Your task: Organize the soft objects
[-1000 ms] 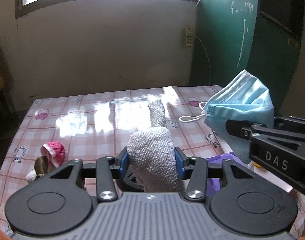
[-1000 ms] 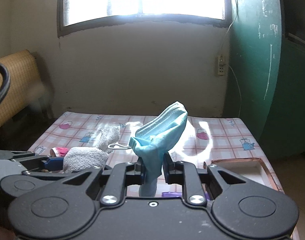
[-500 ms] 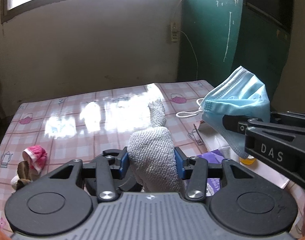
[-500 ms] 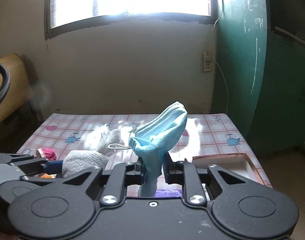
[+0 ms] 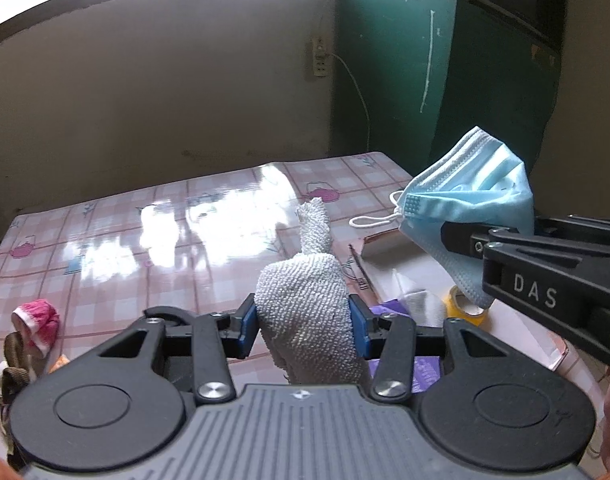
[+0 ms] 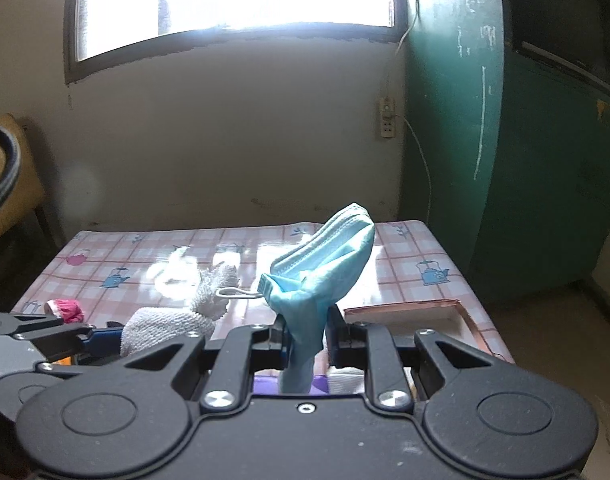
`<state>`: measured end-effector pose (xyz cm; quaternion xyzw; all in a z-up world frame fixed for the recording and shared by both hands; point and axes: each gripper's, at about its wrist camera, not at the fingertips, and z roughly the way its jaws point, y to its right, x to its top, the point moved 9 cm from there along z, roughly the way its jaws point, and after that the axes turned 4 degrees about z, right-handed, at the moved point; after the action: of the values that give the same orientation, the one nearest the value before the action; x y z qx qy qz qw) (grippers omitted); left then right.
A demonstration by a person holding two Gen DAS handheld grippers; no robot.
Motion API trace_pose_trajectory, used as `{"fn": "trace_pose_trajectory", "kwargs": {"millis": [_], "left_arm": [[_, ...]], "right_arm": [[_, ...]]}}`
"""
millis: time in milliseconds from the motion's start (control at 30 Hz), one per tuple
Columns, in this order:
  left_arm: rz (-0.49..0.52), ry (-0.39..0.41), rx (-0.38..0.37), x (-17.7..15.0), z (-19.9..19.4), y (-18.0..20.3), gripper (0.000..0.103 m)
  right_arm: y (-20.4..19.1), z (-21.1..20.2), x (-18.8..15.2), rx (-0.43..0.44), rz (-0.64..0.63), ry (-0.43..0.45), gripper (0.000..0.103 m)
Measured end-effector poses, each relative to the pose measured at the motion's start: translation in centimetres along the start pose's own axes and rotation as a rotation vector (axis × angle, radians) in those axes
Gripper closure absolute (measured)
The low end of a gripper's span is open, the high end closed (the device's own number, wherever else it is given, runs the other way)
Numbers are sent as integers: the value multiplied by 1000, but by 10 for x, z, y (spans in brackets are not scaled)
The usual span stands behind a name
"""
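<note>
My left gripper [image 5: 303, 330] is shut on a bunched white terry cloth [image 5: 305, 304], whose twisted end sticks up above the table. To its right, my right gripper [image 6: 307, 346] is shut on a light blue face mask [image 6: 325, 264]; the mask [image 5: 471, 204] hangs in the air with a white ear loop trailing left. Both are held over the near right part of the table, above a shallow pink-rimmed box [image 6: 453, 312] that holds a purple item [image 5: 389, 308] and a yellow tape roll [image 5: 465, 306].
The table has a pink checked plastic cover [image 5: 165, 240]. A pink sock [image 5: 37, 320] and a small brown soft thing [image 5: 15, 356] lie at the near left edge. A green cabinet [image 6: 545, 160] stands right of the table, and a wicker chair [image 6: 9, 184] left.
Both grippers have moved rightward together with their loads; the pink-rimmed box and tape roll have come into view beneath them. Neither grip has changed.
</note>
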<state>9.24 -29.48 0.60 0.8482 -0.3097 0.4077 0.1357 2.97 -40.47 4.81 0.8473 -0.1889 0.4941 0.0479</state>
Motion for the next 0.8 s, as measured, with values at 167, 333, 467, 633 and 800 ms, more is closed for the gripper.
{"fn": "trace_pose_trajectory", "kwargs": {"millis": [167, 333, 467, 633, 800], "left_arm": [[16, -5, -25, 2, 6, 16, 55], [33, -11, -52, 3, 14, 34, 55], [40, -22, -74, 1, 22, 47, 55], [46, -38, -98, 0, 33, 61, 55], [29, -54, -135, 2, 45, 68, 55]], "right_arm": [[16, 1, -1, -24, 10, 0, 81], [34, 4, -5, -49, 24, -5, 81], [52, 8, -8, -75, 41, -14, 81], [75, 12, -8, -103, 51, -26, 81], [95, 19, -12, -118, 57, -57, 80]]}}
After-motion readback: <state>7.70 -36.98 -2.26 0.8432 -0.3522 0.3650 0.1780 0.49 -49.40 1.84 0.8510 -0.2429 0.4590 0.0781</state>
